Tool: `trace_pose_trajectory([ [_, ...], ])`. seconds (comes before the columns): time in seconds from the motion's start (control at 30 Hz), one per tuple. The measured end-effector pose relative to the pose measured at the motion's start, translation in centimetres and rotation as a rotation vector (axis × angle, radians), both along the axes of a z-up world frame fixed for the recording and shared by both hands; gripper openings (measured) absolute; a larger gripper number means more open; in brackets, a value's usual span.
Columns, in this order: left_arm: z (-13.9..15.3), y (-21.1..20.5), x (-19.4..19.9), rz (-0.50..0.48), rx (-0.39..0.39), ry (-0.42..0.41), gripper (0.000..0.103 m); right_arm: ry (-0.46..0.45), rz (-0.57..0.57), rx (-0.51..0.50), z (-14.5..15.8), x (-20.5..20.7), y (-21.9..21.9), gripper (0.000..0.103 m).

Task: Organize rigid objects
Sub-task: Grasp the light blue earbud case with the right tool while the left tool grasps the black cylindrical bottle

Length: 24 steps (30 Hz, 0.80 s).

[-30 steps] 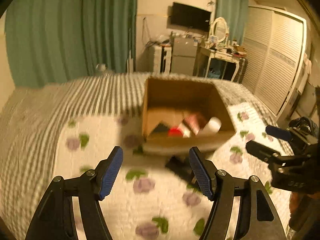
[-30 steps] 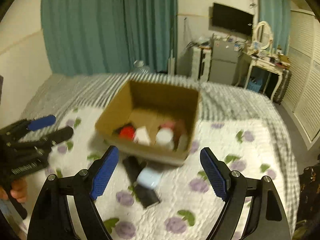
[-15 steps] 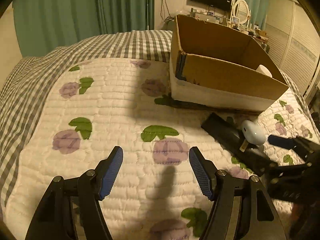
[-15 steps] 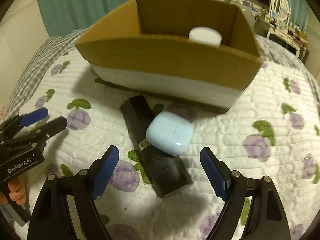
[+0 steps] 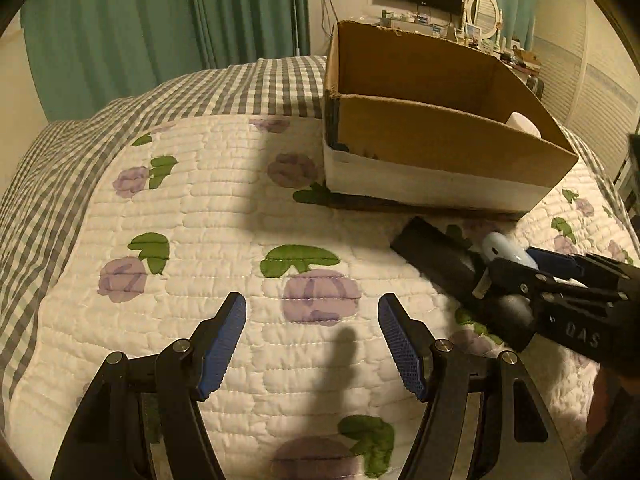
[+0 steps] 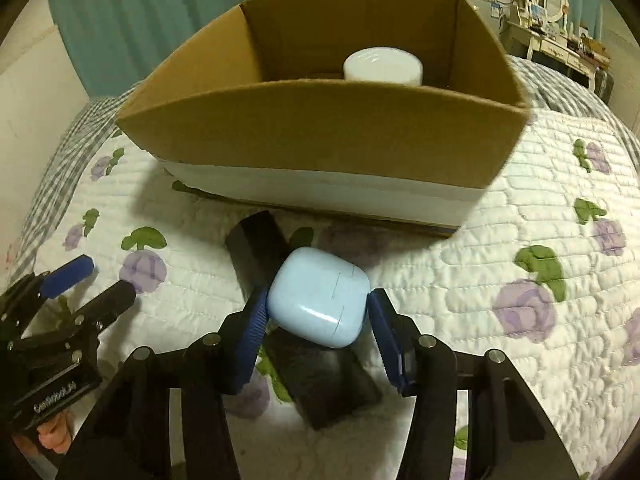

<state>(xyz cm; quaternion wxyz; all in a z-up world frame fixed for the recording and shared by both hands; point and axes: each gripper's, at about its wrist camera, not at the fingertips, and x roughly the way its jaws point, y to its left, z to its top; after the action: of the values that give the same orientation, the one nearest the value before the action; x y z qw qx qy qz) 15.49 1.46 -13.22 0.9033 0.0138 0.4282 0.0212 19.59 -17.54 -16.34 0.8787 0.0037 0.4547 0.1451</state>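
A pale blue earbud case (image 6: 318, 298) lies on a long black box (image 6: 280, 304) on the quilt, in front of a cardboard box (image 6: 320, 120). My right gripper (image 6: 318, 316) has its blue pads on either side of the case, the left pad touching it, the right pad with a small gap. A white lid (image 6: 382, 65) shows inside the box. My left gripper (image 5: 312, 344) is open and empty over the quilt, left of the black box (image 5: 436, 256). The case (image 5: 504, 250) and the cardboard box (image 5: 440, 144) also show in the left wrist view.
The floral quilt (image 5: 200, 216) covers the bed, with a grey checked border (image 5: 48, 168) at the left. Green curtains (image 5: 160, 20), a dressing table (image 6: 560, 32) and white wardrobe doors (image 5: 600, 80) stand beyond the bed.
My right gripper has moved down and forward and narrowed its jaws around the blue case. My left gripper has dropped toward the quilt and stays open.
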Motion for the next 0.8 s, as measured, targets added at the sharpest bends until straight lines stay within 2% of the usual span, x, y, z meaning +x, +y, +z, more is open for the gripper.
trace_pose_trajectory([
  [0.1,0.4,-1.2,0.3,0.001,-0.018,0.006,0.071,-0.018,0.001,-0.005,0.9,-0.9,-1.1,0.051],
  [0.33,0.8,-6.0,1.4,-0.035,-0.073,0.048,0.071,-0.07,-0.074,-0.064,2.4,-1.7,-5.8,0.051],
  [0.57,-1.7,-9.5,4.0,-0.021,-0.162,0.127,0.071,-0.063,-0.12,0.036,2.5,-1.3,-8.2,0.051],
  [0.63,-3.2,-10.2,4.8,-0.001,-0.153,0.171,0.072,-0.058,-0.116,0.042,2.3,-1.1,-8.5,0.051],
  [0.7,-4.2,-10.5,5.2,0.021,-0.176,0.177,0.072,-0.054,-0.111,0.049,2.0,-1.2,-8.4,0.051],
  [0.8,-4.7,-11.6,5.5,0.03,-0.106,0.143,0.069,-0.043,-0.108,0.062,1.6,-1.0,-8.5,0.051],
])
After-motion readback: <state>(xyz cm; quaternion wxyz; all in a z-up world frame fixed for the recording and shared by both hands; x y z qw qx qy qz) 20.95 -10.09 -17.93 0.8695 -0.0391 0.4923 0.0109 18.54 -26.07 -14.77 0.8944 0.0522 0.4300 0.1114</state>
